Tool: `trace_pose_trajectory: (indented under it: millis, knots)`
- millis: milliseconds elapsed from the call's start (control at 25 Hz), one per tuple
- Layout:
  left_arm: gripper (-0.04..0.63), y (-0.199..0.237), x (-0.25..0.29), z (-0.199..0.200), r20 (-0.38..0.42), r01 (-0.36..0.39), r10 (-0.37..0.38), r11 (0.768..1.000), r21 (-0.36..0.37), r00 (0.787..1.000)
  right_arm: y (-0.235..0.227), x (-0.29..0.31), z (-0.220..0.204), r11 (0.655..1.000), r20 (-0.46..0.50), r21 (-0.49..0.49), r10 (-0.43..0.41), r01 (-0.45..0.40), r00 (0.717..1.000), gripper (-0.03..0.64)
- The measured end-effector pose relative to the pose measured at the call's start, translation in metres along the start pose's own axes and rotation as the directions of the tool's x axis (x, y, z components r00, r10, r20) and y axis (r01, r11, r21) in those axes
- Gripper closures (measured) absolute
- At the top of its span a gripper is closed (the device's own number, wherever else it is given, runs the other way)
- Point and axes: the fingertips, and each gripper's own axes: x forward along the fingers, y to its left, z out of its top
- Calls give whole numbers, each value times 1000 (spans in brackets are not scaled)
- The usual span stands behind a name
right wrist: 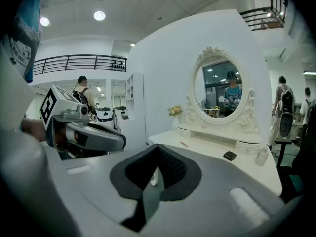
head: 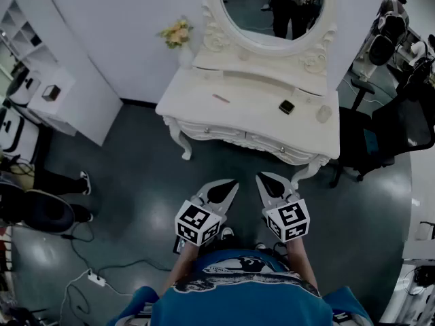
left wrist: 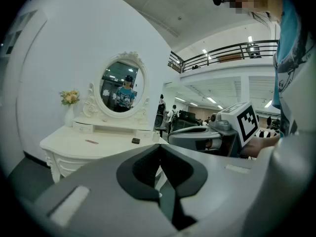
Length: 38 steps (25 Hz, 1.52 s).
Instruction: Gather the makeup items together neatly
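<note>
Left gripper [head: 233,183] and right gripper [head: 259,178] hold fingers [head: 221,193] pressed together, well short of compact [head: 287,106].

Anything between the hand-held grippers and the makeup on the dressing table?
Nothing visible. Only floor separates the left hand-held gripper and right hand-held gripper, both shut and empty, from the dressing table. The pink stick, black compact and clear bottle lie apart on its open top.

Pretty even indoor light from ceiling spots [right wrist: 99,16], soft glare on the dark floor [head: 158,199], gripper views fisheye-bent with black corners.
</note>
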Motion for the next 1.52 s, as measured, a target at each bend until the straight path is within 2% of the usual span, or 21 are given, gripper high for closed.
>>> trace_pose_trajectory:
  millis: [320, 920, 1200, 1400, 1520]
  knots:
    - [581, 21, -13, 5, 14, -1, 1, 1000, 11, 1000, 10, 20, 11, 996, 63, 79, 27, -32, 998, 614]
    - [581, 64, -37, -5, 16, -66, 67, 997, -44, 998, 33, 63, 6, 991, -4, 78, 106, -105, 994, 614]
    - [581, 109, -35, 6, 35, -168, 170, 984, -60, 985, 20, 110, 11, 980, -16, 79, 183, -181, 983, 614]
    - [581, 169, -32, 22, 46, -260, 263, 964, -62, 964, -1, 161, 29, 973, -6, 67, 224, -223, 975, 614]
    - [581, 205, -17, 42, 55, -287, 290, 956, -54, 955, -21, 193, 42, 971, -7, 67, 229, -228, 973, 614]
